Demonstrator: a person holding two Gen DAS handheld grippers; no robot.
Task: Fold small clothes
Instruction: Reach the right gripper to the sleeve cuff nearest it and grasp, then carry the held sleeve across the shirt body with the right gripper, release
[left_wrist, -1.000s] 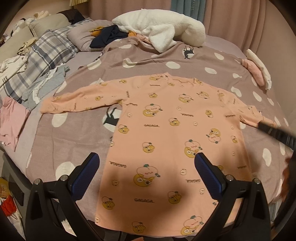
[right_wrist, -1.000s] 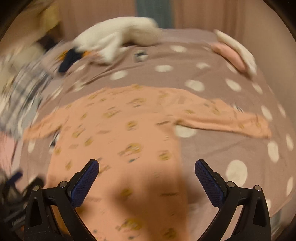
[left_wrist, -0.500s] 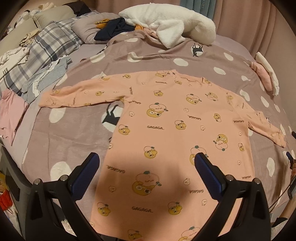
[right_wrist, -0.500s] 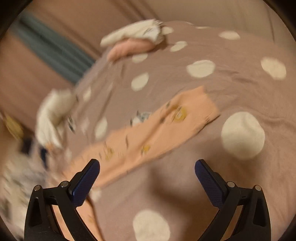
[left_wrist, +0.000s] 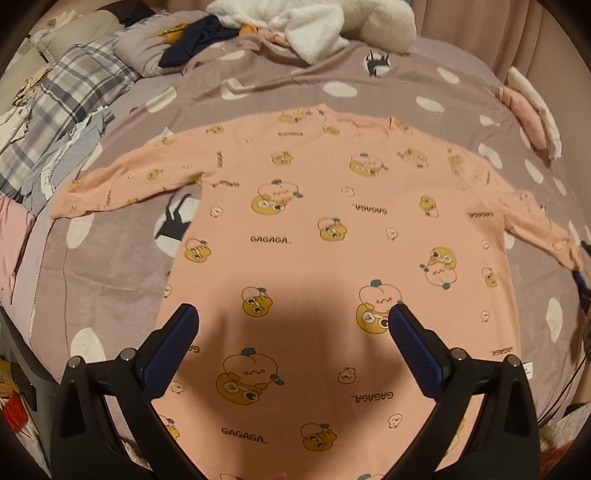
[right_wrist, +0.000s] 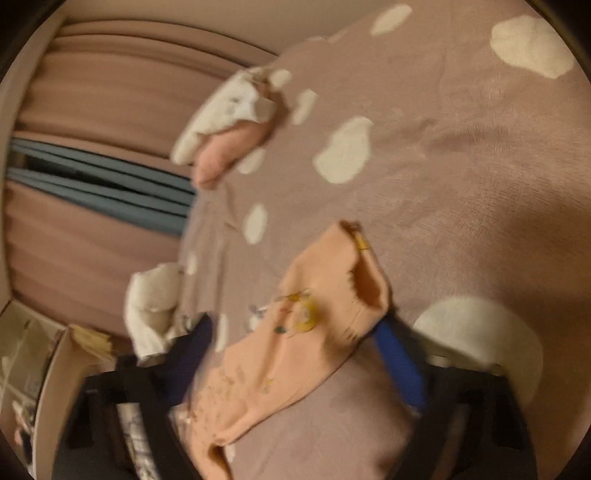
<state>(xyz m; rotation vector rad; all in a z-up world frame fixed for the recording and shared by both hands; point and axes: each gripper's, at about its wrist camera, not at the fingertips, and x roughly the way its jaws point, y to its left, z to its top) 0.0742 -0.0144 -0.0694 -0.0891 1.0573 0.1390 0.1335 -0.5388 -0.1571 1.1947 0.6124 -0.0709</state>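
Note:
A peach long-sleeved child's top (left_wrist: 332, 236) with cartoon prints lies flat, sleeves spread, on a mauve spotted blanket (left_wrist: 110, 266). My left gripper (left_wrist: 291, 325) is open and empty, hovering above the top's lower body. My right gripper (right_wrist: 295, 332) is open, tilted, with the cuff of the top's right sleeve (right_wrist: 332, 295) lying between its blue fingers; the view is blurred. In the left wrist view the right gripper's tip (left_wrist: 580, 280) shows at the far right by that cuff.
Folded pink and white clothes (left_wrist: 532, 110) lie at the bed's far right, also in the right wrist view (right_wrist: 229, 129). A white fluffy blanket (left_wrist: 314, 22), dark garment (left_wrist: 195, 40) and plaid bedding (left_wrist: 66, 96) lie at the back and left. Curtains (right_wrist: 92, 110) hang behind.
My right gripper has swung right and dropped to the right sleeve cuff, which now lies between its fingers. My left gripper has moved slightly closer over the top.

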